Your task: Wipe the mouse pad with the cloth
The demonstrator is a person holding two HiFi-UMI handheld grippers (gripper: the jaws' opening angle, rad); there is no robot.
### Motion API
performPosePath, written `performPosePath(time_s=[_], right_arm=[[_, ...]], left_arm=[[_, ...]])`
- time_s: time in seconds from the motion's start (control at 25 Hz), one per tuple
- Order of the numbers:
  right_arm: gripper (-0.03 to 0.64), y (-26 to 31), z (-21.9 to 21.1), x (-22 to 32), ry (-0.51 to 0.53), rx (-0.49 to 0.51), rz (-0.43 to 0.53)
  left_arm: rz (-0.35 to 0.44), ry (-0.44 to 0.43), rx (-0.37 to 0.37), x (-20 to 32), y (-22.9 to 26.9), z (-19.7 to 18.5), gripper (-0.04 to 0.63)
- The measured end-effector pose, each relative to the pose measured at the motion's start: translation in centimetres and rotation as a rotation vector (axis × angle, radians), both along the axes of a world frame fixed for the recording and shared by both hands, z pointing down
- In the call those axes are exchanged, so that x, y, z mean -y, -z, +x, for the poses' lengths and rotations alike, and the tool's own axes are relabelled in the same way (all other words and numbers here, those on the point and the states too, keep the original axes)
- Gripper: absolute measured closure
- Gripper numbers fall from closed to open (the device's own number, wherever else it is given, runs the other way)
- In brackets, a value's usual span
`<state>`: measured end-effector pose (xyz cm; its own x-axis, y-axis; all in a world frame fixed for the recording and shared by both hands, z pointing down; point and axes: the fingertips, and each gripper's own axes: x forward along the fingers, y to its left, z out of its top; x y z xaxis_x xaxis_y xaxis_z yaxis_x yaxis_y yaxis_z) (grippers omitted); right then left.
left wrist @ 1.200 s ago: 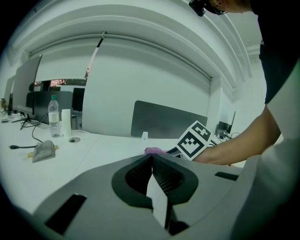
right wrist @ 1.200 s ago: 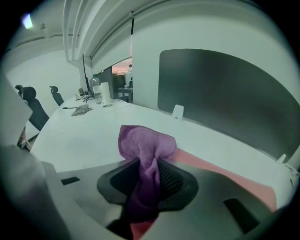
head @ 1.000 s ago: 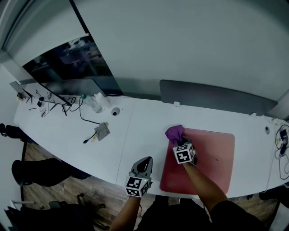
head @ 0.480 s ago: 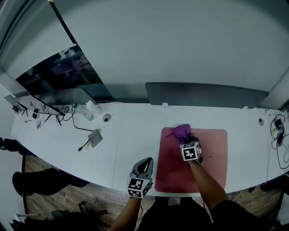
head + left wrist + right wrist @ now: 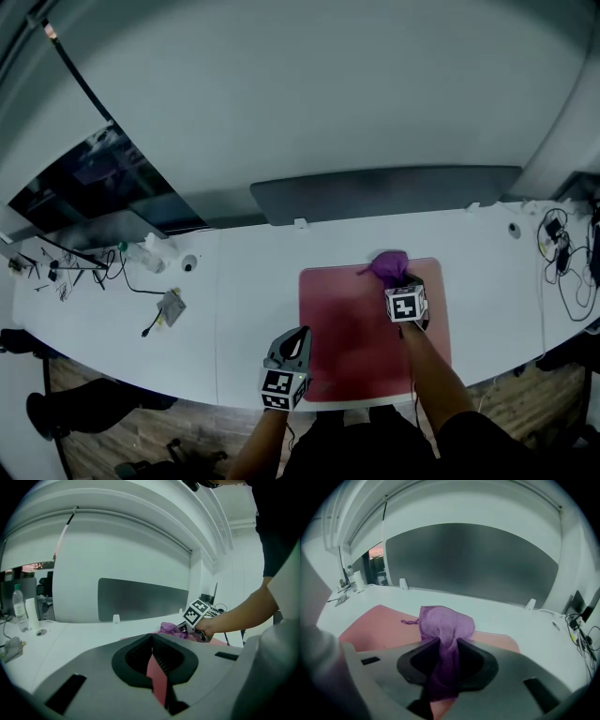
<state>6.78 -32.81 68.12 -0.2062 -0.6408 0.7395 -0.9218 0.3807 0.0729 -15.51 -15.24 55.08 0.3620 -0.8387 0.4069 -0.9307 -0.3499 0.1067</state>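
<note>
A red mouse pad (image 5: 352,347) lies on the white desk in front of me. A bunched purple cloth (image 5: 389,266) rests on the pad's far edge, right of its middle. My right gripper (image 5: 397,283) is shut on the cloth (image 5: 445,623), which hangs between its jaws (image 5: 447,645) over the pad (image 5: 375,625). My left gripper (image 5: 297,335) hovers at the pad's near left corner, shut and holding nothing. In the left gripper view its jaws (image 5: 152,639) meet, with red pad showing below them, and the right gripper (image 5: 190,626) with the cloth (image 5: 168,629) lies ahead.
A grey partition panel (image 5: 384,192) runs along the desk's far edge. At far left stand a bottle (image 5: 141,255), a small round object (image 5: 189,263) and a small device with a cable (image 5: 169,305). Cables (image 5: 562,253) lie at far right. The desk's front edge (image 5: 244,394) is close.
The right gripper has dragged the cloth rightward along the pad's far edge, from the far left corner to right of the middle. The left gripper stayed by the near left corner.
</note>
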Motion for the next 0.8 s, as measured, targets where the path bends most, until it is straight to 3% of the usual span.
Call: performPosePath(time_s=[0.44,0.8], right_arm=[[0.497,-0.1,8.9,1.2,-0.147,-0.019,0.014],[0.498,0.3,10.9,1.4,-0.198,-0.024,0.022]], left_arm=[[-0.022,-0.051,-0.003,0.6,-0.5,2.4,0.575],[-0.047,-0.037,-0.009,0.7,-1.0,2.2,0.575]])
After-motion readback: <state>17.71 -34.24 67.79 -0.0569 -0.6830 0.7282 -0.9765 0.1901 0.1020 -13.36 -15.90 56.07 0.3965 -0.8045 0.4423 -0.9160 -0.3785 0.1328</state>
